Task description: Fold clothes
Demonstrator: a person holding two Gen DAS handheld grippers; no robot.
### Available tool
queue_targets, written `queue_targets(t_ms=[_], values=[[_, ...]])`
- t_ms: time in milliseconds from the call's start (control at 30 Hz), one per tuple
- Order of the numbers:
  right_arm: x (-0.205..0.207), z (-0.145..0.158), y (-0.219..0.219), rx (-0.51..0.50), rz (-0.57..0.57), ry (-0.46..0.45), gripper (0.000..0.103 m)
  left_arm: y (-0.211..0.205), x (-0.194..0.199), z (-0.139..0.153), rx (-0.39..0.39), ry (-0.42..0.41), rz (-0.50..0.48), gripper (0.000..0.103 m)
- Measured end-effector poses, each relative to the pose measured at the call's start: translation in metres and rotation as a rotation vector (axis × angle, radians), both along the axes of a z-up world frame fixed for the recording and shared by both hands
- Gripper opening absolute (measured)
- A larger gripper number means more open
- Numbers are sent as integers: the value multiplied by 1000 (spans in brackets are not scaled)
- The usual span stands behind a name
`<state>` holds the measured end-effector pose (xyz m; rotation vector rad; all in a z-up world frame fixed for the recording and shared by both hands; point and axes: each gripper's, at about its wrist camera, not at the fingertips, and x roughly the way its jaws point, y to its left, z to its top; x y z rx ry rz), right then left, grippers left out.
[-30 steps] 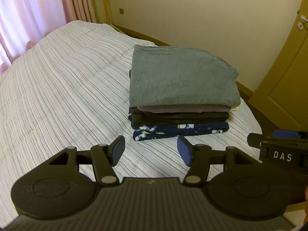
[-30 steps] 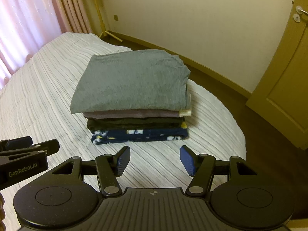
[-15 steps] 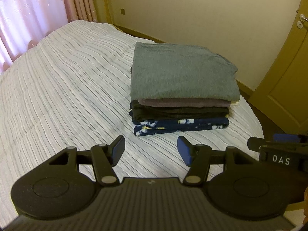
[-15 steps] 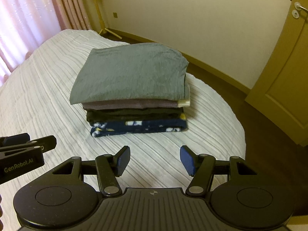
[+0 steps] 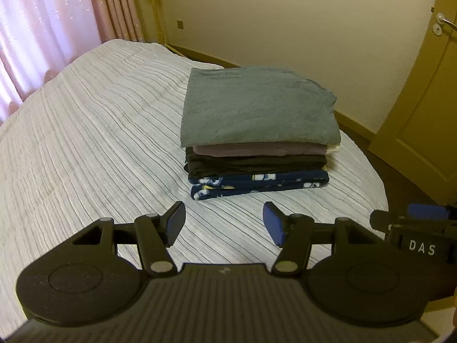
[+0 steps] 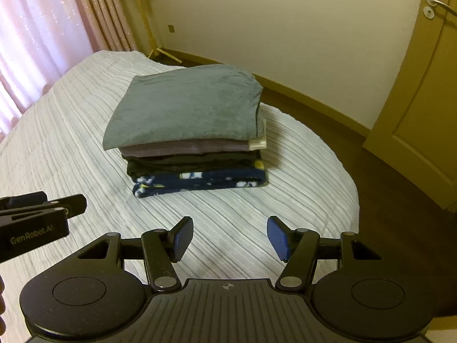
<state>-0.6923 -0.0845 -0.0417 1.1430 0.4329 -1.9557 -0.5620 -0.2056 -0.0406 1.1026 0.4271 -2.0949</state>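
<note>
A stack of folded clothes point(image 5: 257, 131) sits on the striped bed point(image 5: 85, 143); it also shows in the right wrist view point(image 6: 188, 131). A grey garment point(image 5: 257, 105) lies on top, then a mauve one, a dark one and a navy patterned one point(image 5: 257, 184) at the bottom. My left gripper point(image 5: 224, 223) is open and empty, held above the bed short of the stack. My right gripper point(image 6: 228, 235) is open and empty, also short of the stack. Each gripper's side shows in the other's view.
The bed's rounded corner point(image 6: 342, 177) drops to a dark floor point(image 6: 400, 200). A yellow door point(image 6: 428, 85) stands at the right, a cream wall point(image 6: 285, 28) behind, and pink curtains point(image 5: 57, 28) at the left.
Both grippers have drawn back and risen slightly from the stack, which now looks farther away. Both stay open and empty. The stack has not moved.
</note>
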Motion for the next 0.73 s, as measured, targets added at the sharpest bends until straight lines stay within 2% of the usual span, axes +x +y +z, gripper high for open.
queue_targets(t_ms=[400,633,733], values=[[-33,17,6,27,94,10,61,15,-26,21,3,7,91,56],[-51,18,4,31,144,5,61,26,-36,27,-38,15,124,56],[-55,18,3,30,162,11,61,27,-37,27,-23,15,143,56]])
